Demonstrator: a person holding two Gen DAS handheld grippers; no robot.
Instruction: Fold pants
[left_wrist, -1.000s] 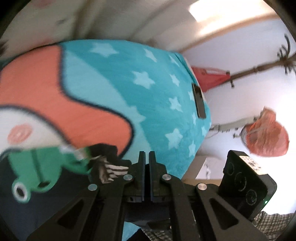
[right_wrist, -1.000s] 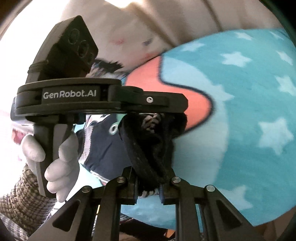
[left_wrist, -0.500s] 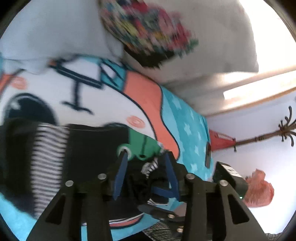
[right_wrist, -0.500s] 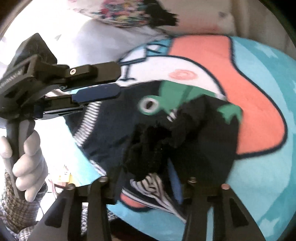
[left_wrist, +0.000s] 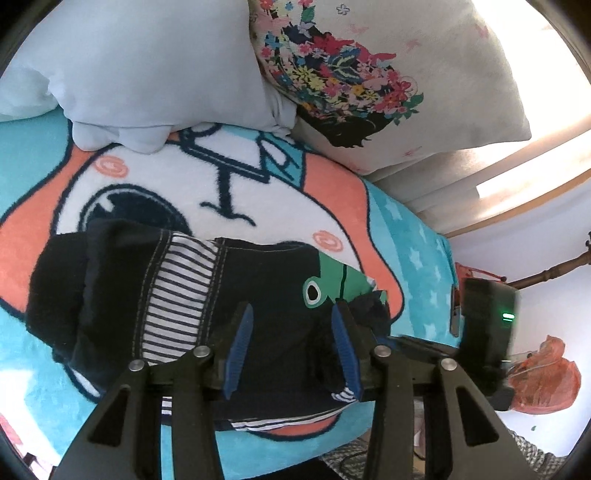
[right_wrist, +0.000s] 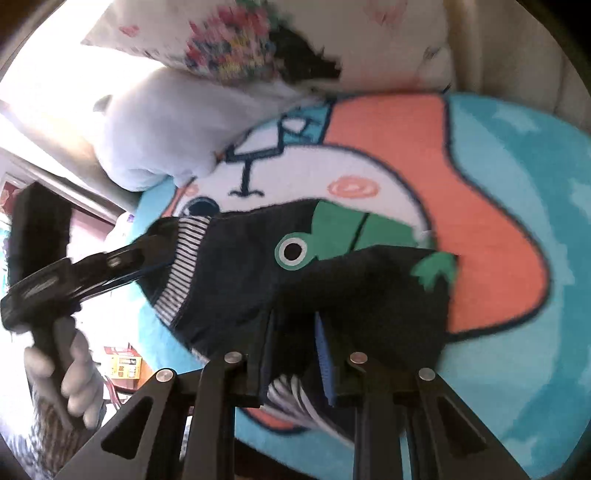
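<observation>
Your left tongs (left_wrist: 291, 347) stand apart at the bottom centre of the left wrist view, blue pads (left_wrist: 236, 350) flanking dark cloth with nothing pinched between them. The pants (left_wrist: 207, 310), dark navy with a white-striped waistband panel and a green frog patch (left_wrist: 332, 284), lie folded and bunched across the middle of the frame on the cartoon blanket (left_wrist: 406, 236), teal with stars and a coral-and-white figure. A pale blue pillow (left_wrist: 147, 74) sits in the upper left, touching a floral pillow (left_wrist: 388, 81) in the upper right. An orange bag (left_wrist: 543, 376) hangs at the right edge by the white wall.

In the right wrist view your right tongs (right_wrist: 295, 354) are parted as well, low centre, with a fold of the pants (right_wrist: 332, 288) lying between the open fingers; whether the pads touch the cloth I cannot tell. The frog patch (right_wrist: 332, 236) faces up just above. Your left hand (right_wrist: 70, 373) grips the other tool's handle at the lower left, its tongs reaching to the striped waistband at the pants' left end.
</observation>
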